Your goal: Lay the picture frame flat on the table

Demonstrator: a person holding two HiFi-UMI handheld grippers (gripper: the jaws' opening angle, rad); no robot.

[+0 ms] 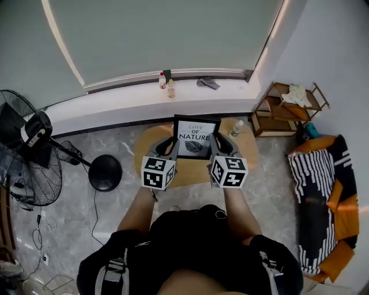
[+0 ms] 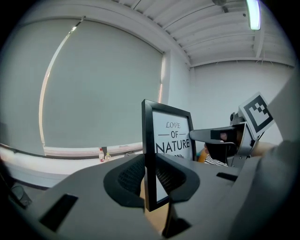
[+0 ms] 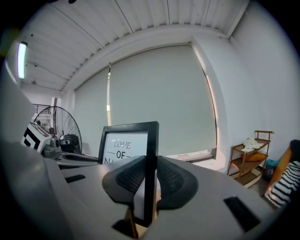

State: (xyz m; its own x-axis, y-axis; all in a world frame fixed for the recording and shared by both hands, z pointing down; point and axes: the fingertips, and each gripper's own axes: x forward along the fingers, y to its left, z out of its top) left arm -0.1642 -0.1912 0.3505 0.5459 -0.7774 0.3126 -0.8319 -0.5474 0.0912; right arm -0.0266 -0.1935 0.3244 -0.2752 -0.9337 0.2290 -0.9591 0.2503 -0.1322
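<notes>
I saw grey blind (image 1: 161, 34) drawn over window | standing fan (image 1: 26, 155) left | wooden shelf (image 1: 291, 106) right | marble floor (image 1: 109, 207) | ceiling tube light (image 2: 253, 14) lit

Your picture frame (image 1: 196, 140) has a smooth black moulding with a slight sheen, and the print inside looks like plain white matt paper. The fingers (image 2: 125, 180) have black pads with a fine dotted, rubbery-looking texture, totally matt. The counter (image 1: 193, 173) looks like smooth light wood, and the floor (image 1: 115, 144) is glossy grey marble-look tile.
</notes>
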